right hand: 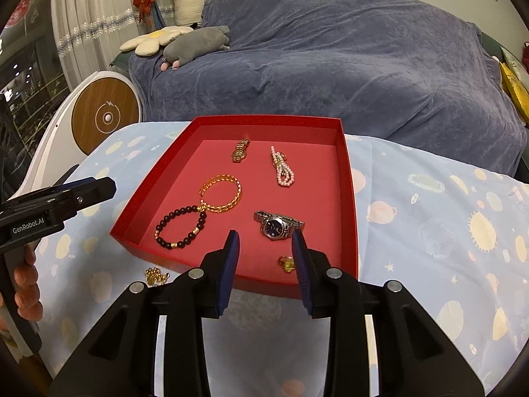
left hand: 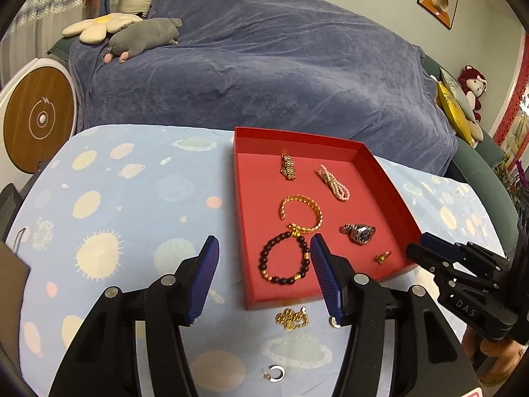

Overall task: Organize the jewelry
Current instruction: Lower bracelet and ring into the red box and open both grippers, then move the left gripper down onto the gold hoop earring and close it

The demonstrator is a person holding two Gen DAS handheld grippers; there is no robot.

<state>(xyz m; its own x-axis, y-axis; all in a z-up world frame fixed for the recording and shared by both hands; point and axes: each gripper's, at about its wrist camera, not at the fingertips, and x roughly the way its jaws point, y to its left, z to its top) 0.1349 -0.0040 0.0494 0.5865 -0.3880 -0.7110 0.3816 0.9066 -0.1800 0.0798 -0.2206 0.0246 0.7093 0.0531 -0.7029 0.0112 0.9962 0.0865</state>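
Observation:
A red tray [left hand: 390,185] [right hand: 347,172] lies on the table and holds a dark bead bracelet [left hand: 285,259] [right hand: 181,227], a gold bangle [left hand: 301,212] [right hand: 221,193], a pearl strand [left hand: 334,182] [right hand: 283,169], a silver watch [left hand: 359,232] [right hand: 278,225], a gold watch band [left hand: 288,166] [right hand: 240,151] and a gold ring [left hand: 383,257] [right hand: 286,263]. A gold chain [left hand: 292,319] [right hand: 156,276], a small ring [left hand: 334,322] and a hoop earring [left hand: 275,373] lie on the cloth in front of the tray. My left gripper [left hand: 264,254] is open and empty above the tray's near left corner. My right gripper [right hand: 264,238] is open and empty over the tray's near edge.
The table wears a light blue planet-print cloth [left hand: 132,218]. A sofa under a blue blanket [left hand: 264,66] stands behind it with plush toys. A round wooden-faced device [left hand: 39,119] stands at the left.

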